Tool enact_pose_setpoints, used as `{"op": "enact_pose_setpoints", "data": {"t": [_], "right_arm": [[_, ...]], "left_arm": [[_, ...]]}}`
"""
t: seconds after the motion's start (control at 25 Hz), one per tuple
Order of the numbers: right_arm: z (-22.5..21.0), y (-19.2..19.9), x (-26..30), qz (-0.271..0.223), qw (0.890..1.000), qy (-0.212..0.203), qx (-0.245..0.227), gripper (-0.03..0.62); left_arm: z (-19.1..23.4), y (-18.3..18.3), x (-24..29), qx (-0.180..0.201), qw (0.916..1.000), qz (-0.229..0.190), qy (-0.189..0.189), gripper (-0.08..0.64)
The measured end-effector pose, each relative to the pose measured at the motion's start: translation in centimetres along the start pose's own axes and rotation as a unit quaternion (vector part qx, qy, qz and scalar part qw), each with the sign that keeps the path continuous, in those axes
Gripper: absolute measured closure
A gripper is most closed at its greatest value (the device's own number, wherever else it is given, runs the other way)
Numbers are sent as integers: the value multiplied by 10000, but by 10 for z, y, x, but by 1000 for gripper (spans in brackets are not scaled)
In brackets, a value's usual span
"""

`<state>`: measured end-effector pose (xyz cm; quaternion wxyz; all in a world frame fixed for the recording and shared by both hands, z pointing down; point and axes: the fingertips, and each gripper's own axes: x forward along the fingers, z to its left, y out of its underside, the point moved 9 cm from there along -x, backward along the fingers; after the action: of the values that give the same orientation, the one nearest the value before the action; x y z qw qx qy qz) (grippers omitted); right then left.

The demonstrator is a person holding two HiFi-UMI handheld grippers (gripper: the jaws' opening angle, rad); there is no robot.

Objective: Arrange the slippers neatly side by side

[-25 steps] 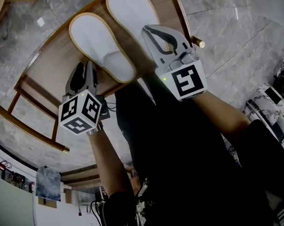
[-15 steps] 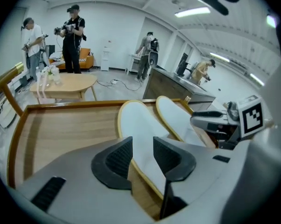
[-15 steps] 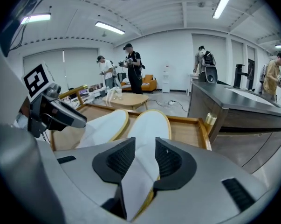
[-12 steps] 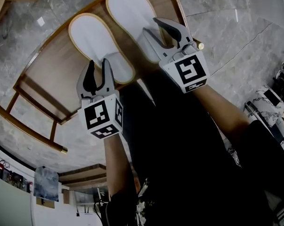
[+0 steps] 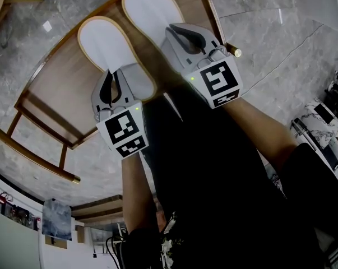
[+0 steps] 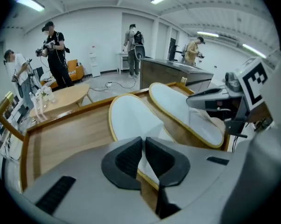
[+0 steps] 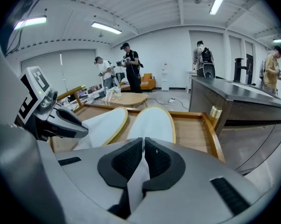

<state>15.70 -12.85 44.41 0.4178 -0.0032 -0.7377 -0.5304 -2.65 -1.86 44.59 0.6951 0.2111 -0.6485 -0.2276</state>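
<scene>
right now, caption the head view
Left tongs just closed on one white tan-rimmed slipper, right tongs on the other

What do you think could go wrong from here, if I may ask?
Both grippers' jaws have just been closing: the left gripper pinches the left slipper by its edge, the right gripper the right slipper by thin fabric. Either pinch might slip when pulled. The grippers sit close together and may bump while aligning.

Head view: above, facing steeply down on left gripper (image 5: pixel 109 74), right gripper (image 5: pixel 179 31) and wooden tray (image 5: pixel 56 88).
Gripper views: each sits close behind its own jaws, looking across the tray.
Shared: left slipper (image 5: pixel 104 45), right slipper (image 5: pixel 149 10), tray's rim.
</scene>
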Motion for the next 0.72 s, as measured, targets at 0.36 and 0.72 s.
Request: {"op": "enact_pose_setpoints", "data": {"t": [0.36,0.72], "right_arm": [[18,-16,-7,-200,9995,57,222,583],[43,-34,-15,-347,9987,52,370,583]], "left_arm": [[20,-1,-17,-178,9998,-99,-40,546],[36,3,-38,-295,9993,-216,4,548]]}}
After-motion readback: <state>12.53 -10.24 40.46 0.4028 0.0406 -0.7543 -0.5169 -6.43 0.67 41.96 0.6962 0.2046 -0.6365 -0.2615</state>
